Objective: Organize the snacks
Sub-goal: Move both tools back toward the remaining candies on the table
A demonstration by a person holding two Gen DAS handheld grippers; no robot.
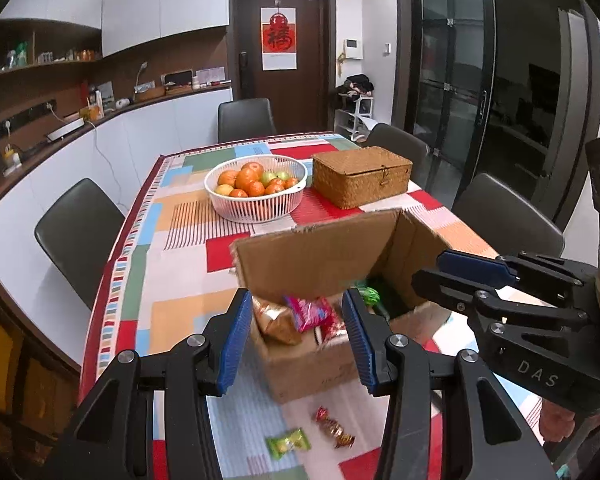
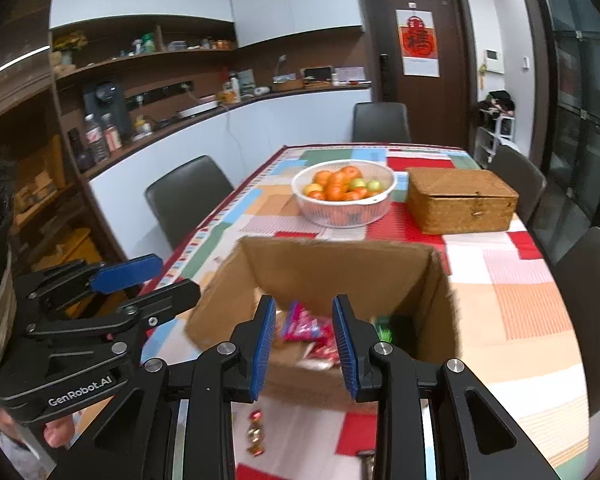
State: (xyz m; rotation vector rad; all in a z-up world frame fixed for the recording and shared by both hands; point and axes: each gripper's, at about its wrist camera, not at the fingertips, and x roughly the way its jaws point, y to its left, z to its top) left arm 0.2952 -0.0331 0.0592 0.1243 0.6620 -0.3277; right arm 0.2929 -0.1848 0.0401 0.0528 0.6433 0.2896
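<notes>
An open cardboard box (image 1: 320, 256) (image 2: 340, 264) stands on the table and holds several snack packets: a pink one (image 1: 308, 312) (image 2: 300, 326), a gold one (image 1: 274, 320), a red one (image 2: 324, 350) and a green one (image 1: 368, 294). My left gripper (image 1: 296, 340) is open and empty, above the box's near edge. My right gripper (image 2: 304, 350) is open and empty, also over the near edge; it shows at the right in the left wrist view (image 1: 452, 272). A red-gold candy (image 1: 334, 428) (image 2: 256, 432) and a green candy (image 1: 288, 442) lie on the table before the box.
A white basket of oranges and apples (image 1: 256, 188) (image 2: 344, 192) and a closed wicker box (image 1: 360, 176) (image 2: 460, 198) stand behind the cardboard box on the patchwork tablecloth (image 1: 172, 280). Dark chairs (image 1: 76, 236) surround the table.
</notes>
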